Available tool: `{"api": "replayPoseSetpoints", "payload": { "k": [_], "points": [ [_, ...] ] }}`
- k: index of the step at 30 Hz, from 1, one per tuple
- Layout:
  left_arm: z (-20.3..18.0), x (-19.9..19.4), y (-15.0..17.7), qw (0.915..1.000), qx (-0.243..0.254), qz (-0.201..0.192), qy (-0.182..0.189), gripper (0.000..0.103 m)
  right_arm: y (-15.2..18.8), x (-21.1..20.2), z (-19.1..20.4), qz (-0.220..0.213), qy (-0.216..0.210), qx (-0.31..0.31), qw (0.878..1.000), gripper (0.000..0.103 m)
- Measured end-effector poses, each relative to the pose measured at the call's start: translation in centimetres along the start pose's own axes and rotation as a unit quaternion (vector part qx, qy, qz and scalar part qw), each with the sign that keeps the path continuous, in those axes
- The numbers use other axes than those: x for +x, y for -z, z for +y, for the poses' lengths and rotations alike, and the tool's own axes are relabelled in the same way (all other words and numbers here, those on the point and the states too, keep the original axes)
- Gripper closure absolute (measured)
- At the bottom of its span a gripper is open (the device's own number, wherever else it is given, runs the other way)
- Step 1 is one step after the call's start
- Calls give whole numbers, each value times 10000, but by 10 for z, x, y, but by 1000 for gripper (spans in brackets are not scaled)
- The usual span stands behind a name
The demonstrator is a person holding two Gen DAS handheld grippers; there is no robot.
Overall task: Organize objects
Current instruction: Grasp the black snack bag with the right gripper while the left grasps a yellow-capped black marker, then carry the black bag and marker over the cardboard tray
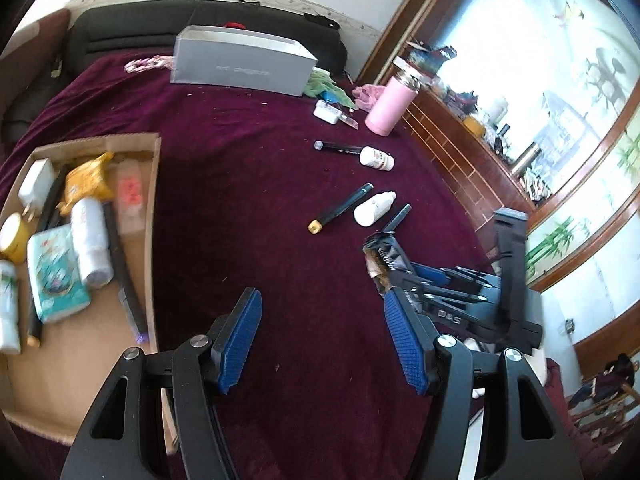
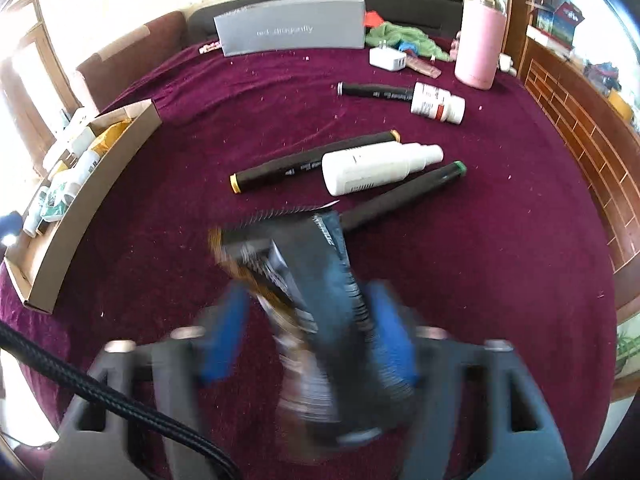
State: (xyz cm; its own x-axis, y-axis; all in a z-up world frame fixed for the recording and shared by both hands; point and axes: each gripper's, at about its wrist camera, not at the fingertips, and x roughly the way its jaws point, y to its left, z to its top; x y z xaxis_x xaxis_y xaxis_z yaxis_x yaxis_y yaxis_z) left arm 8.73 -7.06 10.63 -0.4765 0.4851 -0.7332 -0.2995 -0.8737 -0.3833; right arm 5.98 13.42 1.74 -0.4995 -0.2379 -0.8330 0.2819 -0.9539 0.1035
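Note:
My left gripper (image 1: 324, 340) is open and empty above the maroon cloth, just right of the cardboard tray (image 1: 154, 216). The tray holds several items: a tissue pack (image 1: 56, 276), a white bottle (image 1: 91, 248), a yellow packet (image 1: 86, 184) and a charger (image 1: 36, 186). My right gripper (image 2: 308, 340), blurred, holds a dark foil packet (image 2: 312, 276) between its fingers; the packet also shows in the left wrist view (image 1: 386, 260). Ahead lie a yellow-capped marker (image 2: 312, 160), a white spray bottle (image 2: 376, 168), a green-capped marker (image 2: 404, 196), a pill bottle (image 2: 438, 104) and another marker (image 2: 376, 91).
A grey box (image 2: 292, 30), a pink flask (image 2: 480, 40), a white charger (image 2: 386, 58) and green cloth (image 2: 400, 38) sit at the back. A wooden headboard shelf (image 2: 580, 128) runs along the right. The tray also shows in the right wrist view (image 2: 84, 208) at left.

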Motion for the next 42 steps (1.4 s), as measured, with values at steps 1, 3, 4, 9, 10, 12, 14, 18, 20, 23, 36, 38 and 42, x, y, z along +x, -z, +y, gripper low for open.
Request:
{"api": "replayPoseSetpoints", "payload": {
  "k": [1, 3, 4, 9, 10, 12, 14, 18, 20, 23, 36, 38, 42],
  "points": [
    [-7, 9, -5, 9999, 113, 32, -30, 45, 0, -1, -4, 42, -48, 94, 9999, 74],
    [-13, 23, -13, 9995, 288, 72, -82, 46, 3, -10, -15, -39, -2, 300, 9995, 77],
    [-19, 35, -18, 9988, 457, 116, -144, 46, 4, -14, -22, -76, 63, 396, 9992, 78],
    [-40, 97, -39, 9857, 1512, 218, -716, 46, 18, -29, -72, -323, 76, 1104, 9933, 77],
    [-42, 111, -43, 9814, 1710, 282, -821, 46, 20, -30, -81, -371, -150, 1281, 9910, 76],
    [-44, 137, -48, 9724, 2070, 453, -978, 46, 26, -30, -101, -480, -551, 1685, 9830, 73],
    [-46, 157, -50, 9636, 2335, 585, -1163, 46, 31, -28, -112, -542, -780, 1877, 9776, 69],
    [-54, 185, -53, 9523, 2639, 719, -1352, 55, 32, -26, -118, -603, -954, 1982, 9736, 65],
    [-59, 188, -57, 9576, 2510, 757, -1191, 79, 31, -24, -120, -624, -988, 1991, 9730, 65],
    [-65, 186, -51, 9594, 2462, 827, -1095, 92, 30, -23, -120, -658, -1032, 2016, 9718, 65],
    [-38, 134, -4, 9660, 2134, 889, -1161, 89, 29, -21, -118, -705, -975, 1911, 9742, 61],
    [-44, 144, -10, 9647, 2183, 843, -1210, 86, 29, -21, -118, -706, -965, 1903, 9744, 61],
    [-60, 160, -17, 9575, 2399, 592, -1489, 82, 29, -20, -118, -708, -949, 1904, 9745, 61]
  ]
}}
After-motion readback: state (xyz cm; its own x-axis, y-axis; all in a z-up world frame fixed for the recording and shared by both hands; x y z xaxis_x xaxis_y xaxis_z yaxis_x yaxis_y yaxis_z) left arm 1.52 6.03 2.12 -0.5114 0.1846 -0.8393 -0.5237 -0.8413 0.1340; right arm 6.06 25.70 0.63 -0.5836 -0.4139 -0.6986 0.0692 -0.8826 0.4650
